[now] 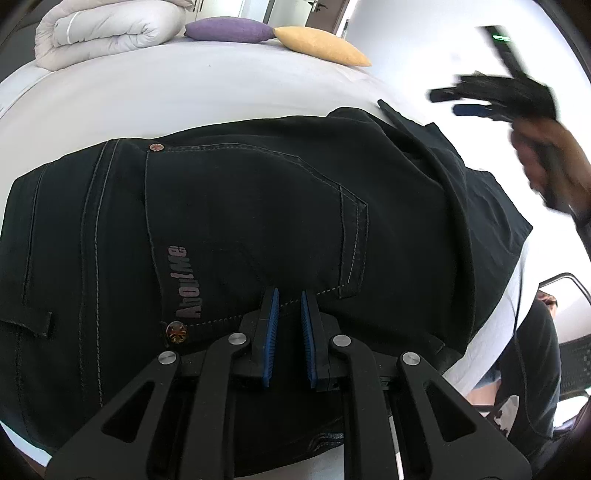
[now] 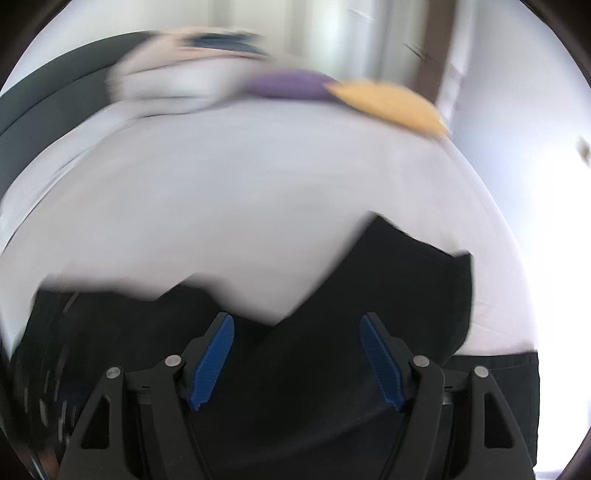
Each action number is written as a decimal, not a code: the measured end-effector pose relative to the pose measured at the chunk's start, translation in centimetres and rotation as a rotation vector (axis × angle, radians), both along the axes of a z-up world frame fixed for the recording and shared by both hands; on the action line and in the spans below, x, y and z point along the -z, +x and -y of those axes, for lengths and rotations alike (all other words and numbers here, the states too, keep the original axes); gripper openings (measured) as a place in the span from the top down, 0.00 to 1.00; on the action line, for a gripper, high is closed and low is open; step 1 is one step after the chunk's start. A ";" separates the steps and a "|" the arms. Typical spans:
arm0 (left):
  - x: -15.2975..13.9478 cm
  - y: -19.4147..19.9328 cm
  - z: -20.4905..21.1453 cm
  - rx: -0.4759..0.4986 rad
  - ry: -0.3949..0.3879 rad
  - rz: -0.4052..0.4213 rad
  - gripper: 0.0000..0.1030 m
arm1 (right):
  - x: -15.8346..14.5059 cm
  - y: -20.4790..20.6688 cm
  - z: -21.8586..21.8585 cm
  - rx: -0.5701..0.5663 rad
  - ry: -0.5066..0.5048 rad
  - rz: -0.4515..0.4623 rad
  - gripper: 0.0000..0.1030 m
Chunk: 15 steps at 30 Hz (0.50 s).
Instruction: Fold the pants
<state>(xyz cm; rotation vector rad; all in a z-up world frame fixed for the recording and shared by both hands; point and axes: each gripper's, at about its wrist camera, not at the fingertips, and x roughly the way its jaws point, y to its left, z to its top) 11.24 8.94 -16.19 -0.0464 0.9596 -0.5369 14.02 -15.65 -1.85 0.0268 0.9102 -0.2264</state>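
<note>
Black pants [image 1: 240,221] lie folded on a white bed [image 1: 184,96], back pocket up with an "AboutMe" print. My left gripper [image 1: 289,295] hovers just over the pocket's lower edge, its blue pads a narrow gap apart with no cloth between them. My right gripper [image 2: 297,321] is open wide and empty above the pants' leg ends [image 2: 388,288]; this view is blurred by motion. In the left wrist view the right gripper [image 1: 452,101] shows raised at the upper right, held by a hand.
A rolled white duvet [image 1: 107,33], a purple cushion [image 1: 229,29] and a yellow cushion [image 1: 321,44] lie at the far end of the bed. A chair [image 1: 569,347] and the person's legs are at the right, beside the bed.
</note>
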 end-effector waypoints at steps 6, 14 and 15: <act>0.0 -0.4 -0.6 0.010 -0.002 0.005 0.88 | 3.7 7.8 3.1 0.174 -0.050 -0.193 0.28; -0.2 -0.2 -0.5 0.005 -0.016 0.006 0.88 | 7.1 9.9 4.2 0.217 0.009 -0.252 0.33; -0.2 -0.2 -0.5 0.006 -0.013 0.008 0.88 | 7.0 9.8 4.6 0.223 0.038 -0.238 0.41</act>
